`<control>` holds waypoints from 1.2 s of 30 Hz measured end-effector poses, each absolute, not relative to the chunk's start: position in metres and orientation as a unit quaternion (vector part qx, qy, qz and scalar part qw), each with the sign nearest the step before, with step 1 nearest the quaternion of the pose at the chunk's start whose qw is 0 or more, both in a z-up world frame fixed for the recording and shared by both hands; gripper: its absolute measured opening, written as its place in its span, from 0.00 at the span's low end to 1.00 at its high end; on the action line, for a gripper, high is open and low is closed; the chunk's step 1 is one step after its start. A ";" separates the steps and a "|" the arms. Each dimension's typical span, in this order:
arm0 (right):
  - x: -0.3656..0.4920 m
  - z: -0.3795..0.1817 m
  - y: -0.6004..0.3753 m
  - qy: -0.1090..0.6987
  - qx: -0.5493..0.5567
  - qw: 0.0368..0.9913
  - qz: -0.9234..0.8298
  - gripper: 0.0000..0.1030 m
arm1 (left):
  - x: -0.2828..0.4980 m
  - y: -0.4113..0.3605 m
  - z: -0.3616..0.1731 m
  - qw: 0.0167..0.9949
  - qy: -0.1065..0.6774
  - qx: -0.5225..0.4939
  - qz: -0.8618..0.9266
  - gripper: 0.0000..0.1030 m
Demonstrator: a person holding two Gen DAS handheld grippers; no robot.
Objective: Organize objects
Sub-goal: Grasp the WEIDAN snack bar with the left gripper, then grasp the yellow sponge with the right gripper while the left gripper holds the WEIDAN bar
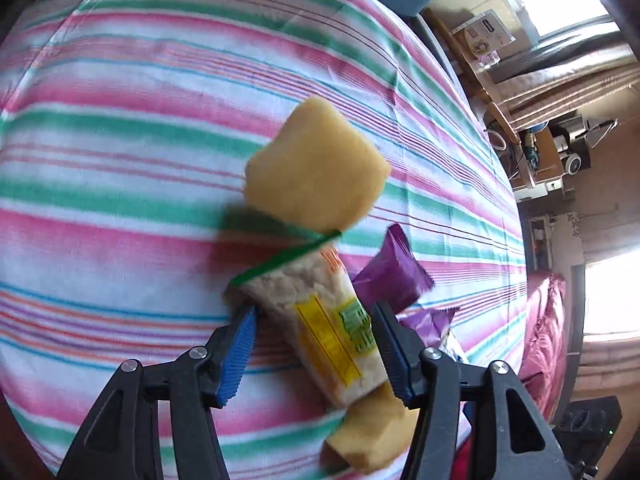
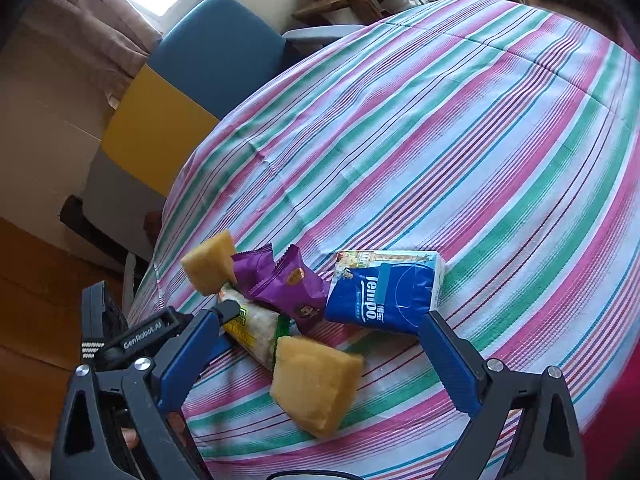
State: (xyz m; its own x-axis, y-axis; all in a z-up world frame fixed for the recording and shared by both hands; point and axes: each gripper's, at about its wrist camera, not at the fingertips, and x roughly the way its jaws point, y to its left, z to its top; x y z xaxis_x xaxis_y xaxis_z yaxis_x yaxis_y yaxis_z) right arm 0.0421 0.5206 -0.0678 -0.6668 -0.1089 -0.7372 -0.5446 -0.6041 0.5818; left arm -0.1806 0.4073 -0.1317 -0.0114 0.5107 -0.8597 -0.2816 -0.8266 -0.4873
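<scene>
A long snack bar in a clear wrapper with yellow and green labels (image 1: 320, 312) lies on the striped cloth between my left gripper's (image 1: 314, 316) blue fingers; the jaws stand apart around it, the right pad close to it. A yellow sponge-like block (image 1: 316, 168) sits beyond its far end, another (image 1: 368, 440) at its near end. Purple snack packets (image 1: 392, 272) lie to the right. In the right wrist view my right gripper (image 2: 320, 324) is wide open over the pile: bar (image 2: 256, 332), yellow blocks (image 2: 316, 384) (image 2: 210, 262), purple packet (image 2: 280, 280), blue tissue pack (image 2: 384, 292).
The striped cloth (image 2: 460, 140) covers a round table; its edge runs close behind the pile on the left in the right wrist view. A blue and yellow chair (image 2: 192, 72) stands past that edge. A wooden shelf with boxes (image 1: 480, 36) and furniture lie beyond.
</scene>
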 end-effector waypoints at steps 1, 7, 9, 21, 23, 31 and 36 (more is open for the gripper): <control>0.042 -0.069 0.521 0.425 -0.386 0.134 0.808 0.98 | -0.181 0.414 -0.131 0.282 -0.076 -0.643 0.708 0.58; 0.040 -0.071 0.522 0.429 -0.390 0.132 0.804 0.98 | -0.173 0.437 -0.131 0.289 -0.045 -0.637 0.713 0.63; 0.041 -0.072 0.522 0.429 -0.391 0.134 0.804 0.98 | -0.167 0.445 -0.132 0.291 -0.016 -0.624 0.725 0.66; 0.041 -0.070 0.523 0.421 -0.391 0.138 0.806 0.98 | -0.109 0.387 -0.125 0.350 0.075 -0.558 0.749 0.43; 0.040 -0.071 0.522 0.418 -0.396 0.137 0.806 0.98 | -0.099 0.370 -0.124 0.356 0.077 -0.553 0.749 0.43; 0.023 -0.073 0.497 0.361 -0.442 0.094 0.816 0.97 | -0.091 0.328 -0.128 0.373 0.029 -0.554 0.744 0.41; 0.025 -0.077 0.500 0.360 -0.448 0.110 0.811 0.97 | -0.087 0.331 -0.127 0.373 0.041 -0.548 0.748 0.41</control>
State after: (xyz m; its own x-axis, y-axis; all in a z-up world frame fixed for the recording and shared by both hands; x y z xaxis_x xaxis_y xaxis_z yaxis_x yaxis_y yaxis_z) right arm 0.0253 0.5003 -0.0770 -0.5744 -0.1445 -0.8057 -0.5010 -0.7163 0.4857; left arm -0.0866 0.3309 -0.1273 -0.1224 0.5132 -0.8495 -0.6023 -0.7187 -0.3474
